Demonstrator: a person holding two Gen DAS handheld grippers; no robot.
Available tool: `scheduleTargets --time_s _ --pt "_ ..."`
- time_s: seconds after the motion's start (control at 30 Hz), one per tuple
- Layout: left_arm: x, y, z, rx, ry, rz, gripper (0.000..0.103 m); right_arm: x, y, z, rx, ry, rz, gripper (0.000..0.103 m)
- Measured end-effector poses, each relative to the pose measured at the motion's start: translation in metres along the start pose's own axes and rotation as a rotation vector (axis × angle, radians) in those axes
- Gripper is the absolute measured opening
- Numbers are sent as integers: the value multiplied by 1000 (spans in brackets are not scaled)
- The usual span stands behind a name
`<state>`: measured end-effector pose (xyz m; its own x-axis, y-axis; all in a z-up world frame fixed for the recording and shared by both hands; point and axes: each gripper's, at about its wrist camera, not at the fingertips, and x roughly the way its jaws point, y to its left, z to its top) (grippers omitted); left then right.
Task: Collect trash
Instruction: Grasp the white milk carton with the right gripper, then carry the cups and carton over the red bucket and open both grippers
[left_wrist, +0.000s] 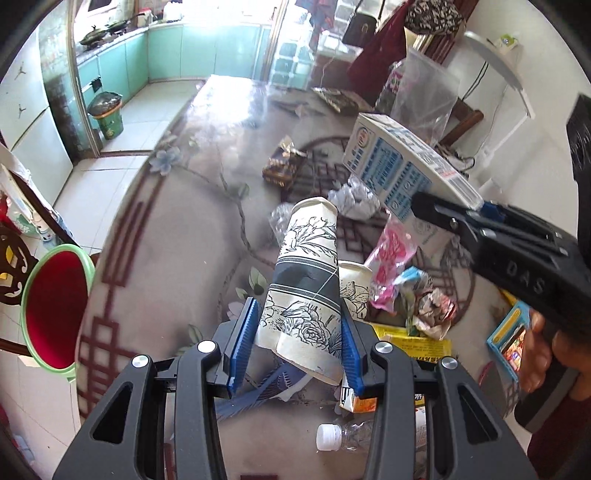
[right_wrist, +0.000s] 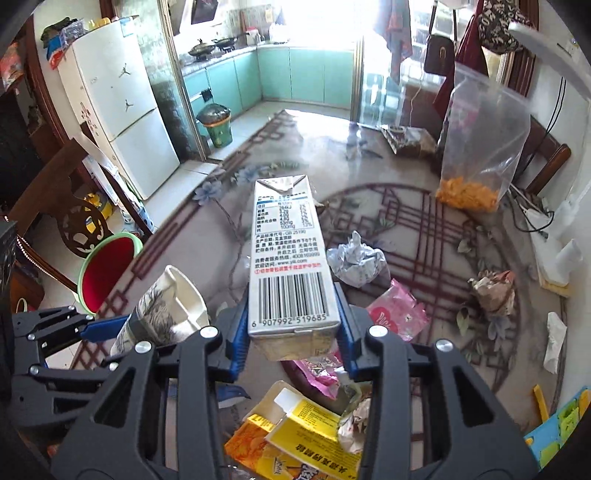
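The left gripper (left_wrist: 299, 332) is closed on a white paper cup printed with dark flowers and a navy band (left_wrist: 308, 280), low in the centre of the left wrist view, its blue pads (left_wrist: 243, 332) pinching the base end. The cup looks light and soft, its wall already dented, so a gentle hold near the stiffer bottom seems safest. The right gripper (right_wrist: 293, 332) clamps a tall white milk carton with a barcode (right_wrist: 290, 254) at its lower end, mid-frame in the right wrist view; probably empty, light, fairly stiff at the folded corners. A red basin with a green rim (left_wrist: 55, 306) sits at the lower left, beside the table
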<state>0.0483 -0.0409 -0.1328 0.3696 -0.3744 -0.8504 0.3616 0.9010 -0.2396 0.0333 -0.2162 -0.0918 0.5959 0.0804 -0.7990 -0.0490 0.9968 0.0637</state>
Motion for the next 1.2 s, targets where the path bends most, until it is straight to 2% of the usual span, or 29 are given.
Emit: scheduleTargets --time_s 0.3,0.67,0.83,1.2 --pt "-38 20 7 -57 -105 44 39 -23 28 3 -45 -49 1 38" --pt "-85 72 1 -138 -203 108 39 -45 96 17 -140 -112 -9 38" --pt "-102 101 0 -157 -229 136 39 -45 133 24 -173 -125 -10 39" --pt "-124 182 -1 -194 -234 212 39 -25 207 41 -210 -108 8 39"
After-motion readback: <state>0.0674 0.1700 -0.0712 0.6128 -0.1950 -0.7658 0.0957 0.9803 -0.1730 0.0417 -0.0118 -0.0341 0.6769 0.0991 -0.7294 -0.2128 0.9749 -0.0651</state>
